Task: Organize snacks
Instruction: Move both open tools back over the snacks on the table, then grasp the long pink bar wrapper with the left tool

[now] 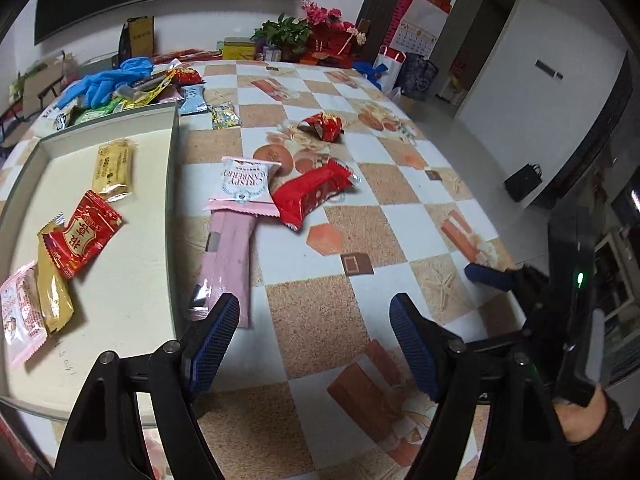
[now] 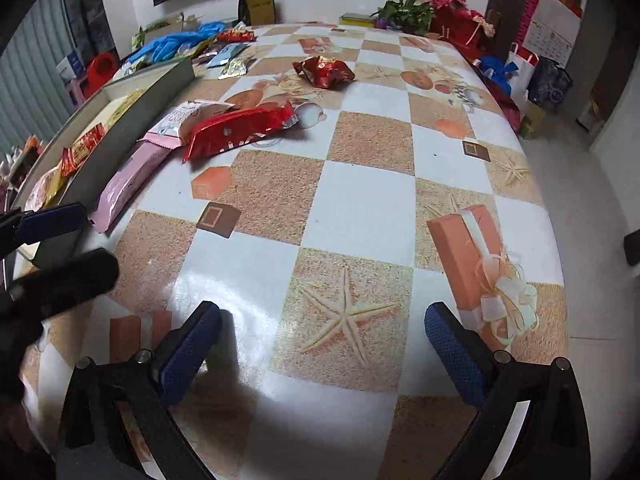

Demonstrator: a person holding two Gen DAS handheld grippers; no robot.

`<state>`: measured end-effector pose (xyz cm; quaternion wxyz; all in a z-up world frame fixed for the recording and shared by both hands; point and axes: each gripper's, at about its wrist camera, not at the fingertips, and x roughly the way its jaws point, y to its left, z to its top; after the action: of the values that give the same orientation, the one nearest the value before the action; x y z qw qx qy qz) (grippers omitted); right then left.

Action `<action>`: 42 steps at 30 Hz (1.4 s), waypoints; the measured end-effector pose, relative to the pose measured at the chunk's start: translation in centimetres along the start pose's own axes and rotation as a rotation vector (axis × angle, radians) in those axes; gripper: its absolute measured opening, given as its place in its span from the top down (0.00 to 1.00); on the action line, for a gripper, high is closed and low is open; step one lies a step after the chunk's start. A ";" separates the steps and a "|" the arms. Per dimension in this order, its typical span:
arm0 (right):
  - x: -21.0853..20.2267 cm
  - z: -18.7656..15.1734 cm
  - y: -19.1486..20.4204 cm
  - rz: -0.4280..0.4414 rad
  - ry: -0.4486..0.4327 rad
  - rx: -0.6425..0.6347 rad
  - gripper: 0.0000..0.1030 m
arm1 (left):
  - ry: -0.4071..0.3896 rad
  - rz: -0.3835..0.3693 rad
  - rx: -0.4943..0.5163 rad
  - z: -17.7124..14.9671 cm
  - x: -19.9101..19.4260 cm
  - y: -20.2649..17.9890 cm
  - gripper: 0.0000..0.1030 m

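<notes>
Both my grippers hover empty over the checked bench (image 2: 360, 208), jaws spread wide on the left gripper (image 1: 316, 344) and the right gripper (image 2: 324, 344) alike. Nearest my left jaws lies the long pink packet (image 1: 230, 264), just ahead and slightly left, its long axis running away from me alongside the tray wall (image 1: 172, 208). My left hand is clearly the nearer; the right sits well off to the side. Beyond it I count a white cranberry packet (image 1: 245, 180) touching a red packet (image 1: 312, 194), then a crumpled red wrapper (image 1: 324, 125) farther out. Inside the tray I count five snacks already placed. More loose packets lie past the tray's far end.
</notes>
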<state>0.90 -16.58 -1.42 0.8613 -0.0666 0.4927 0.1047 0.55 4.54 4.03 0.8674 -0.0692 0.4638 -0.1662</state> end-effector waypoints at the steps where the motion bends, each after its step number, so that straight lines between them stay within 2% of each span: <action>1: -0.1 -0.3 -0.1 0.001 -0.020 -0.001 0.01 | 0.006 -0.007 0.001 0.3 0.1 0.1 0.22; 5: -0.1 -0.5 0.0 0.006 -0.054 -0.005 0.01 | 0.029 0.013 0.025 1.5 1.1 -0.2 0.22; 11: -0.3 -0.6 0.2 0.007 -0.063 -0.007 0.01 | 0.065 0.161 -0.017 3.3 3.6 0.5 0.22; 13: -0.3 -0.6 0.2 0.007 -0.063 -0.008 0.01 | 0.101 0.197 -0.028 3.8 4.9 0.9 0.21; 16: -0.3 -0.6 0.2 0.008 -0.063 -0.008 0.01 | 0.122 0.267 0.029 3.8 6.0 0.3 0.22; 17: -0.4 -0.6 0.2 0.009 -0.063 -0.009 0.01 | 0.135 0.256 0.036 3.6 6.3 0.2 0.25; 18: -0.4 -0.6 0.2 0.010 -0.064 -0.011 0.01 | 0.150 0.245 0.033 3.4 6.7 0.2 0.37; 20: -0.4 -0.6 0.3 0.010 -0.064 -0.011 0.01 | 0.135 0.262 0.054 3.3 6.6 0.0 0.46; 22: -0.4 -0.6 0.3 0.009 -0.064 -0.011 0.01 | 0.129 0.263 0.047 3.4 6.3 0.3 0.68; 24: -0.4 -0.6 0.3 0.009 -0.064 -0.011 0.01 | 0.129 0.255 0.027 3.4 5.9 0.9 0.75; 28: -0.5 -0.8 0.4 0.010 -0.057 -0.018 0.01 | 0.123 0.263 0.038 2.8 5.4 0.5 0.76; 33: -0.6 -0.8 0.5 0.007 -0.035 -0.020 0.01 | 0.107 0.228 0.014 1.9 4.8 0.2 0.76; 40: -0.6 -0.9 0.6 -0.003 -0.030 -0.006 0.01 | 0.061 0.233 0.081 -0.6 3.6 -1.1 0.76; 42: -0.6 -0.6 0.6 0.005 0.000 -0.010 0.01 | 0.044 0.227 0.086 -0.8 3.5 -1.1 0.76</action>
<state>-0.08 -16.23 -1.24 0.8608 -0.0696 0.4921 0.1092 1.46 2.32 1.15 0.8725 0.0248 0.4800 -0.0881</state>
